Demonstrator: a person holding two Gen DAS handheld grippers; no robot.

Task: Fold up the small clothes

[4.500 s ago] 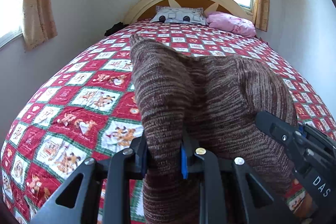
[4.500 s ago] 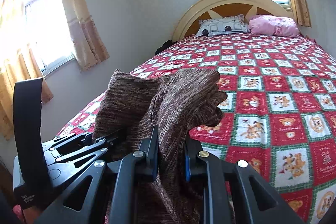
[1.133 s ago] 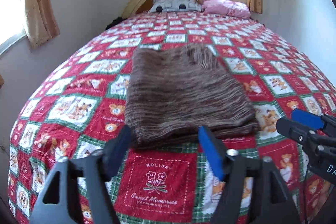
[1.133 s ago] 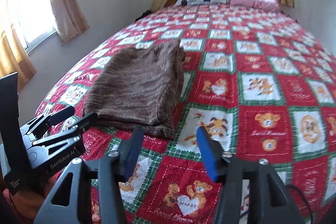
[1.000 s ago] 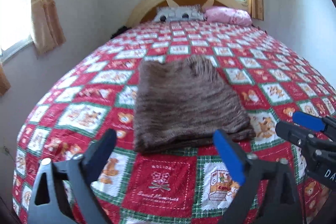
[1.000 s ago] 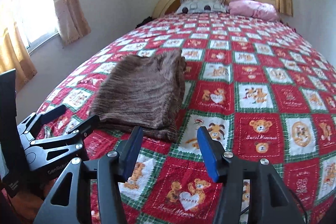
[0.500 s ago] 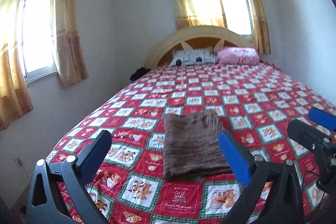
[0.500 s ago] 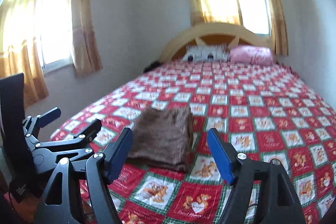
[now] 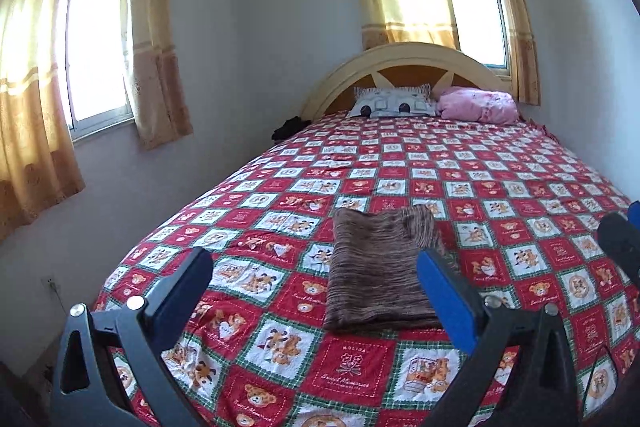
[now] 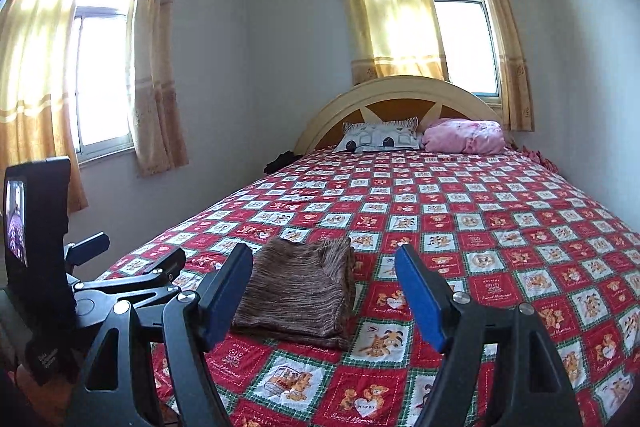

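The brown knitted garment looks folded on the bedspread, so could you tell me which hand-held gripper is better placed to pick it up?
Marginally the left hand-held gripper: the brown knitted garment lies almost centred between its open fingers. The right hand-held gripper, also open and empty, sees it off towards its left finger.

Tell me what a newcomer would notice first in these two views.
The red patchwork bedspread fills most of the room, with a brown knit garment folded flat near its foot. Both the left gripper and the right gripper hang open above the bed's near end, touching nothing. Sunlit yellow curtains glow behind the arched headboard.
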